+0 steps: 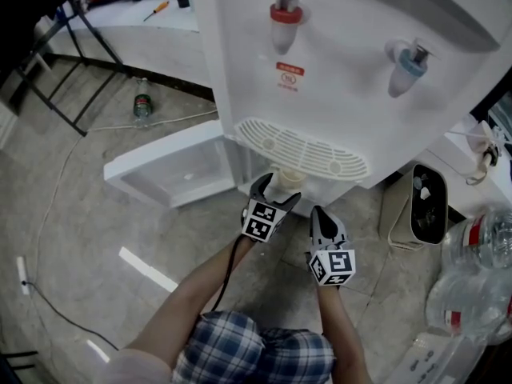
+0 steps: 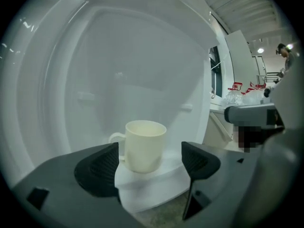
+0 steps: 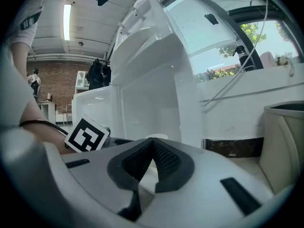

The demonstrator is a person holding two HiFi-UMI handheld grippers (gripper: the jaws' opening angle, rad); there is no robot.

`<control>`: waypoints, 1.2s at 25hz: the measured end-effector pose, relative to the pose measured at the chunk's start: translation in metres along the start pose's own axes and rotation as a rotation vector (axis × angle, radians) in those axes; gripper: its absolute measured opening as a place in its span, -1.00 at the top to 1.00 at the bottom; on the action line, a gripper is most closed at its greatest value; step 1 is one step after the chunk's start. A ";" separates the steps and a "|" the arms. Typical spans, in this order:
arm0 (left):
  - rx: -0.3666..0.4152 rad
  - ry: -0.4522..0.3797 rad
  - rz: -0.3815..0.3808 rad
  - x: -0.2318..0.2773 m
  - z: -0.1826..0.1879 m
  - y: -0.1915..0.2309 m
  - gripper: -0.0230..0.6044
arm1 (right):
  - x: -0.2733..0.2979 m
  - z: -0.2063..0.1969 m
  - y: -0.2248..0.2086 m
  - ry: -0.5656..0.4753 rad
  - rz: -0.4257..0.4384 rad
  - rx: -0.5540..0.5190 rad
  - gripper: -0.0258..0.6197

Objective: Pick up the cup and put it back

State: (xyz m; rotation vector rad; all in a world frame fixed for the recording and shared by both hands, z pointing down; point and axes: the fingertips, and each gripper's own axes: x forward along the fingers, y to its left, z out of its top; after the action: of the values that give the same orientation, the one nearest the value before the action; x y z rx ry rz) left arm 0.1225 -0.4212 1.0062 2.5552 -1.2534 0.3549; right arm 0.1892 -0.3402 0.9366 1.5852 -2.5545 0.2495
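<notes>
Cup [image 2: 142,144]: smooth cream glaze, ceramic-looking. Dispenser [image 1: 344,70]: glossy white plastic. Left gripper [image 2: 149,151] pads [image 2: 97,171]: matt black, ribbed. Floor [image 1: 72,214]: mottled, polished stone look.

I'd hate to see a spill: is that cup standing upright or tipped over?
Upright. The cup stands on its base on the white shelf, with its rim level and its mouth facing up.

cup [image 2: 145,145]: cream, plain.
water dispenser [image 1: 336,94]: white; red tap [image 1: 285,16], pale blue tap [image 1: 410,64].
left gripper [image 1: 276,189], right gripper [image 1: 320,214]: grey bodies, black textured pads, cubes with black-and-white square markers.
floor [image 1: 96,238]: grey mottled tile.
clothing [image 1: 232,350]: blue-and-white plaid.
bottle [image 1: 142,102]: clear, green label.
</notes>
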 end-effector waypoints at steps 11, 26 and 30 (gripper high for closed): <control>-0.010 -0.006 0.057 0.031 -0.003 0.002 -0.35 | 0.000 -0.008 -0.007 0.005 -0.006 0.020 0.87; -0.029 0.007 0.106 0.051 -0.007 0.015 -0.35 | -0.006 -0.012 -0.018 -0.015 -0.030 0.073 0.87; -0.019 0.013 0.111 0.055 -0.002 0.015 -0.35 | -0.006 -0.011 -0.019 -0.015 -0.030 0.074 0.87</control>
State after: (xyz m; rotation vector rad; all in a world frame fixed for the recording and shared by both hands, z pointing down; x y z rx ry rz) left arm 0.1431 -0.4691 1.0285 2.4697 -1.3907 0.3804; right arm 0.2094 -0.3410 0.9473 1.6556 -2.5589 0.3346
